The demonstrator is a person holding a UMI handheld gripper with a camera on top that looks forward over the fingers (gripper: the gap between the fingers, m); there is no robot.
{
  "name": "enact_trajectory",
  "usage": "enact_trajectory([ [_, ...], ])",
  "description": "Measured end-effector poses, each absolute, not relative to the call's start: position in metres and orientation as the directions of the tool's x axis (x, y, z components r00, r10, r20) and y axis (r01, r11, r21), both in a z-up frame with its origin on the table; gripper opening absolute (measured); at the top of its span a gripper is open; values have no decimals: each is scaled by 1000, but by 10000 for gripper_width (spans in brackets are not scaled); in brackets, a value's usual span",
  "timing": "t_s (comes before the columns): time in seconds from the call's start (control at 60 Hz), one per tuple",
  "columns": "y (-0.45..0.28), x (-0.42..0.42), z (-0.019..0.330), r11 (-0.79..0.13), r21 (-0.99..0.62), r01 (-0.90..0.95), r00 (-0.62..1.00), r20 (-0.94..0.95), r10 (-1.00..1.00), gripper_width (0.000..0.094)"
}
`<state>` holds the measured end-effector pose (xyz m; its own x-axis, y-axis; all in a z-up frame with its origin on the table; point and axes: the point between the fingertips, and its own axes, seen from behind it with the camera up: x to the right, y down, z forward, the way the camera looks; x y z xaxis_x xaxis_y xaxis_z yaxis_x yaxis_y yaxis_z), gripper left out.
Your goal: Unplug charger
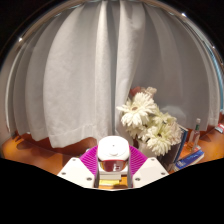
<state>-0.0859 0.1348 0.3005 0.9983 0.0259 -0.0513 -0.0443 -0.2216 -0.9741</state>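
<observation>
My gripper (112, 158) has magenta pads (90, 157) pressed on both sides of a white charger (112, 150). The charger is a small rounded white block with a dark reddish lower part. It sits between my fingers, held up in the air away from any socket. No socket or cable shows in the view. Beyond the charger hangs a white curtain (100, 70).
A bunch of white flowers (150, 122) stands just ahead to the right of my fingers. A wooden surface (25, 148) runs below the curtain. Small blue and red items (190, 152) lie beside the flowers at the far right.
</observation>
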Motion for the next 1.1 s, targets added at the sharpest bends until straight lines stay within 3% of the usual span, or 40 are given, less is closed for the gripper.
enact_trajectory([
  [0.067, 125, -59, 384, -110, -988, -106, 992, -112, 50, 383],
  [0.133, 116, -33, 426, -60, -992, -115, 992, -118, 47, 382],
  [0.233, 102, 42, 437, -54, -996, -77, 997, -77, -14, 384],
  [0.317, 95, 91, 385, -150, -987, -57, 998, -50, -47, 383],
  [0.533, 74, 150, 165, -526, -850, 24, 1000, 24, 6, 404],
  [0.633, 68, 167, 114, -565, -817, 114, 993, 109, 43, 417],
  [0.85, 56, 167, 53, -668, -744, -20, 999, -42, 16, 470],
  [1.0, 52, 168, 63, -646, -763, -6, 1000, -14, 8, 517],
  [1.1, 50, 168, 84, -629, -778, 2, 1000, 3, 0, 657],
])
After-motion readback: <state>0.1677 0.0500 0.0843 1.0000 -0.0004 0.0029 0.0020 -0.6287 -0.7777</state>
